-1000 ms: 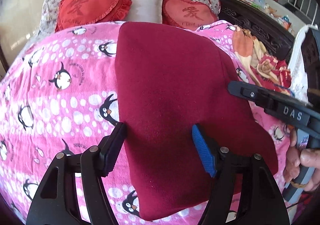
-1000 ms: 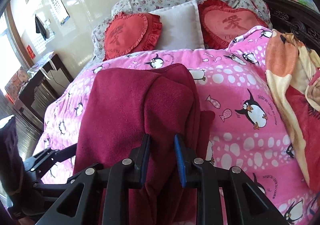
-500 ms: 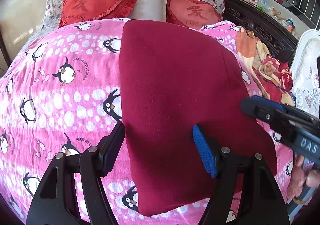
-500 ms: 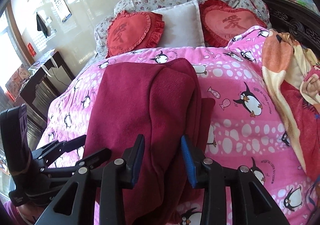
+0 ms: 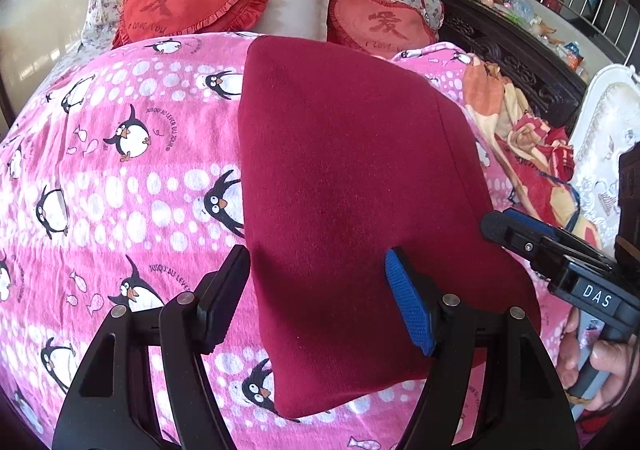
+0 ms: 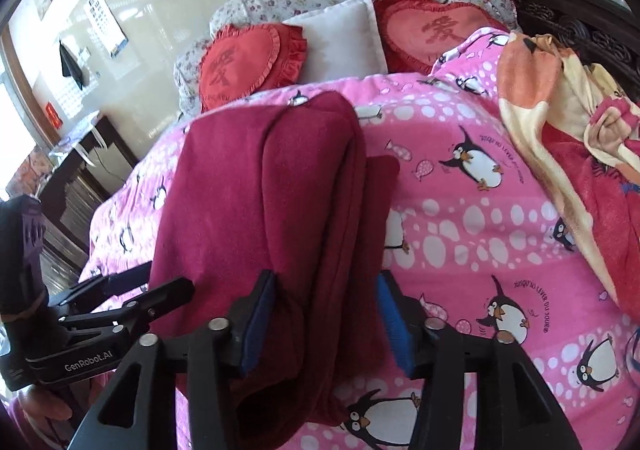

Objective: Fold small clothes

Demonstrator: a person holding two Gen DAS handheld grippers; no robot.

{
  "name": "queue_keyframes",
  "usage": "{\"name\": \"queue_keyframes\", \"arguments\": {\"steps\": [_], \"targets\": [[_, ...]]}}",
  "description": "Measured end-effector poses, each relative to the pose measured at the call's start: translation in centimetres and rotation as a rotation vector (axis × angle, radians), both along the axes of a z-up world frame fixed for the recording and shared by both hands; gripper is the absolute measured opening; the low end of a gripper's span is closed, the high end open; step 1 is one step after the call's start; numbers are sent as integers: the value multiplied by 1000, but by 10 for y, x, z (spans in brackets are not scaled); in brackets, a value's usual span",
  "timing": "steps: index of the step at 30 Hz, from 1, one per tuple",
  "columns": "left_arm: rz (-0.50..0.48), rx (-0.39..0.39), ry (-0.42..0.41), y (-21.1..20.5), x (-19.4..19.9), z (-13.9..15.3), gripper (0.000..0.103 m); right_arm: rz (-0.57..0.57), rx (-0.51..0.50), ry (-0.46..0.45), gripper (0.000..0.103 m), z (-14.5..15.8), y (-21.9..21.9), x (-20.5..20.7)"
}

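Observation:
A dark red garment [image 5: 352, 189] lies folded into a long slab on the pink penguin blanket [image 5: 120, 201]. My left gripper [image 5: 318, 290] is open above its near end, the left finger just past the cloth's left edge. In the right wrist view the garment [image 6: 248, 189] shows stacked layers along its right side. My right gripper [image 6: 324, 310] straddles that layered edge, its jaws opening, with the blue pads [image 6: 394, 318] apart from the cloth. The right gripper [image 5: 494, 223] also shows at the garment's right edge, held by a hand [image 5: 600, 362]. The left gripper [image 6: 160, 286] shows at the left.
Two red heart cushions [image 5: 188, 5] and a white pillow [image 5: 296, 1] lean on a floral bolster at the head. A crumpled orange and red blanket [image 6: 560, 137] lies to the right, with dark carved woodwork [image 5: 508, 57] behind it. A dark desk [image 6: 80, 169] stands left of the bed.
The right gripper's jaws have spread from nearly shut on the folded edge to wide apart, letting the cloth go, and it drew back a little. The left gripper stayed put.

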State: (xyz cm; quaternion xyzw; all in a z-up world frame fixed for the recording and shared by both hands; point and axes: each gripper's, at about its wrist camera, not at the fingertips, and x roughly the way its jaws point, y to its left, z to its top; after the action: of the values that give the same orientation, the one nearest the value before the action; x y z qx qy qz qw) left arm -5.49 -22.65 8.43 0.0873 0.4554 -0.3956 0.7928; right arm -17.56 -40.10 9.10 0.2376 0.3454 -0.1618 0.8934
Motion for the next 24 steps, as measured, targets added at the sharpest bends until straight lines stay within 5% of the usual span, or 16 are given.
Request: {"name": "queue_keyframes", "arguments": {"steps": [3, 15, 24], "targets": [[6, -34, 55, 6, 10, 0, 71, -22, 24, -38, 77, 1, -9, -5], [18, -167, 285, 11, 41, -30, 78, 54, 220, -72, 78, -25, -36, 29], [41, -216, 362, 2, 51, -47, 93, 122, 104, -67, 92, -30, -15, 46]]}}
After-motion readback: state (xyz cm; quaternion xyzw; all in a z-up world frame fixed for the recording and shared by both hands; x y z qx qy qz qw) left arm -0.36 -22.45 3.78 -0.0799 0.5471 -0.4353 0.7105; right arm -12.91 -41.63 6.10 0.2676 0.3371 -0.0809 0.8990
